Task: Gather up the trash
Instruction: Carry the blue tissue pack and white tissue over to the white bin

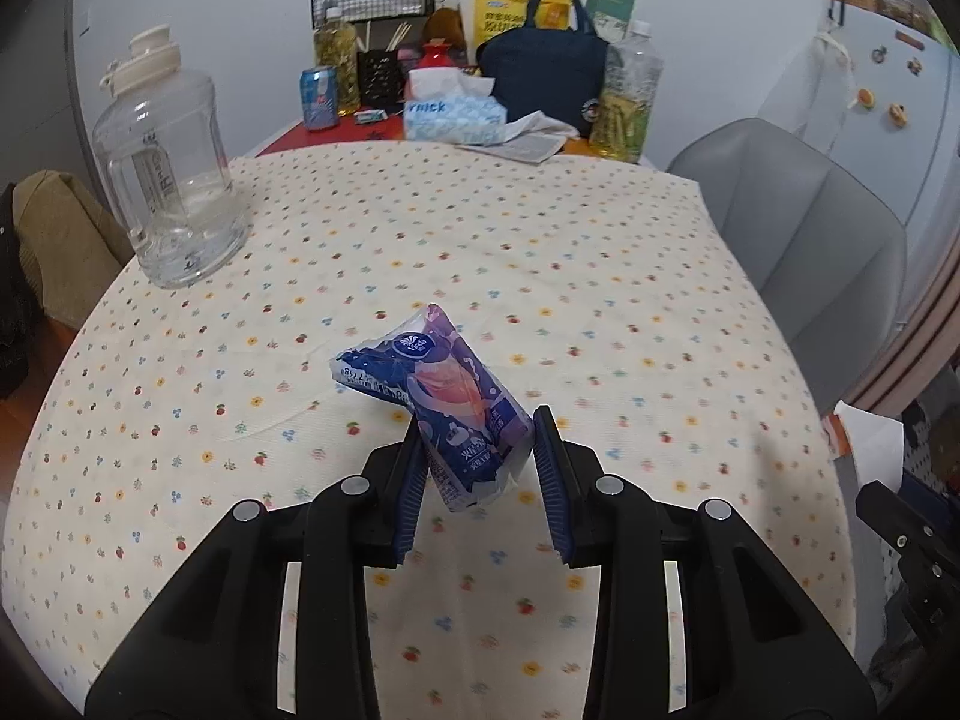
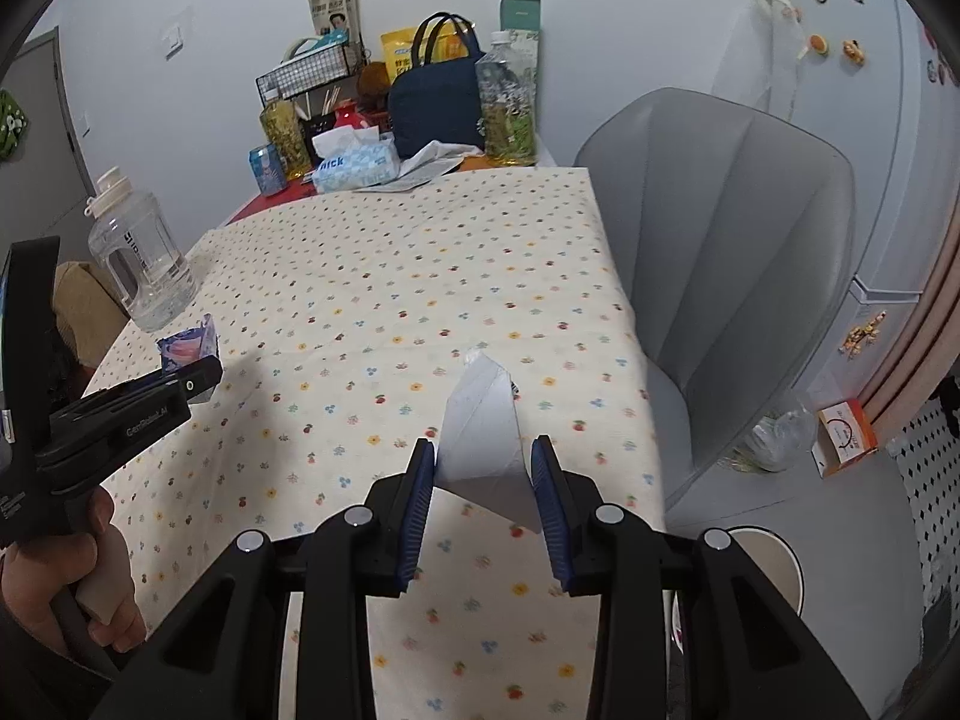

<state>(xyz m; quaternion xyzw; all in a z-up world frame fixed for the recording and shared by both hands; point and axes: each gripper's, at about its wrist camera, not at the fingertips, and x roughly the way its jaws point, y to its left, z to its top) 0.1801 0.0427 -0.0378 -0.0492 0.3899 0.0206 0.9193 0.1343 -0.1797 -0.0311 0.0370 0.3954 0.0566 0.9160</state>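
Note:
A crumpled blue and pink tissue-pack wrapper (image 1: 444, 396) hangs tilted above the flowered tablecloth (image 1: 420, 228). My left gripper (image 1: 480, 420) is shut on its lower end. The right wrist view shows the same wrapper (image 2: 186, 348) sticking out of the left gripper (image 2: 198, 381) at the left edge, with a person's hand (image 2: 72, 576) on the handle. My right gripper (image 2: 483, 443) is shut on a folded white piece of paper (image 2: 486, 426), which points up and away from me over the table's right side.
A big clear water jug (image 1: 171, 180) stands at the table's left. Across the far end are a tissue box (image 1: 450, 117), bottles, a can and a dark blue bag (image 1: 543, 69). A grey chair (image 2: 738, 252) stands right of the table, with an orange box (image 2: 846, 435) on the floor.

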